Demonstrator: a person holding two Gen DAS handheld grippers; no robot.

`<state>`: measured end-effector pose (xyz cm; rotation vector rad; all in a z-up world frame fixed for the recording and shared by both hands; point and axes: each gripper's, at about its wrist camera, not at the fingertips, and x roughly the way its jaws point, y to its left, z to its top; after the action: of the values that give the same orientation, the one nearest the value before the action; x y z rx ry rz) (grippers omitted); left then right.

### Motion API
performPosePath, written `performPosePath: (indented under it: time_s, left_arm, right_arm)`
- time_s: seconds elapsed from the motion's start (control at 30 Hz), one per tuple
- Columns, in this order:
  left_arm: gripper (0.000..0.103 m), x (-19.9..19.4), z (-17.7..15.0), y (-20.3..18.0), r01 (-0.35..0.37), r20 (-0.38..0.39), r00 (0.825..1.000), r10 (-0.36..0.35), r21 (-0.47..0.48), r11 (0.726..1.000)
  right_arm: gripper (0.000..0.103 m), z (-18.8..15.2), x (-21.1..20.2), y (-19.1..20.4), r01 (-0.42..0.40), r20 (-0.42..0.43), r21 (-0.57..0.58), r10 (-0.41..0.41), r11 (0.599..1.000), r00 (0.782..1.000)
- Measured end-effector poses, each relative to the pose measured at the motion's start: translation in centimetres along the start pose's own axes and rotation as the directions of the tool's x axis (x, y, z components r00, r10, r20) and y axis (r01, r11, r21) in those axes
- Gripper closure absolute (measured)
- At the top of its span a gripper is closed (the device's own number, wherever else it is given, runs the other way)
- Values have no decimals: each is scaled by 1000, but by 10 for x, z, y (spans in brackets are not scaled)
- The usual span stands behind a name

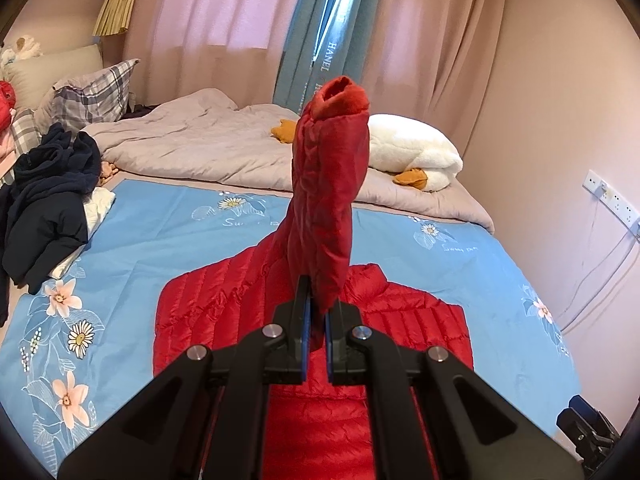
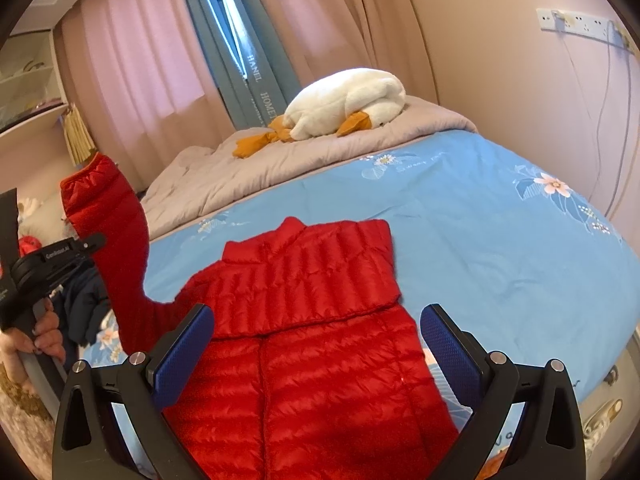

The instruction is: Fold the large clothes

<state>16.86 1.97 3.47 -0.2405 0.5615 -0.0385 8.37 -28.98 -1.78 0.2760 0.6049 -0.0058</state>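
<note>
I had the red jacket [image 2: 312,344] spread on the blue sheet [image 2: 480,220], filling the lower middle of the right wrist view with its collar toward the top of the frame. It lay flat so that the folds would come out even.

My left gripper [image 1: 316,320] was clenched on one sleeve [image 1: 328,200]. In the left wrist view that sleeve rose as a column through the centre of the frame, cuff at the top. In the right wrist view it arched up at the left edge. I judged I held it high to clear the body before laying it across the chest.

My right gripper [image 2: 316,344] hovered over the jacket's lower body with its jaws spread wide and nothing between them. I think it waited there to pin or smooth the padding once the sleeve came down.

A grey quilt [image 1: 208,148] and a white toy goose [image 2: 344,100] sat bunched toward the top of the frame. A dark garment [image 1: 48,208] was heaped at the left edge of the left wrist view. All were well apart from the jacket, leaving room to fold.
</note>
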Motion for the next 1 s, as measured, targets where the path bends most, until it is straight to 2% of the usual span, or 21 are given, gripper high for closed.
performPosePath:
  time_s: [0.77, 1.0]
  left_arm:
    - [98, 31, -36, -30, 64, -129, 990, -54, 70, 996]
    - [98, 35, -45, -34, 48, -145, 989, -41, 41, 998]
  right_arm:
    - [1, -2, 0, -10, 14, -6, 18, -14, 1000, 1000]
    - [1, -4, 1, -16, -18, -19, 22, 18, 1000, 1000]
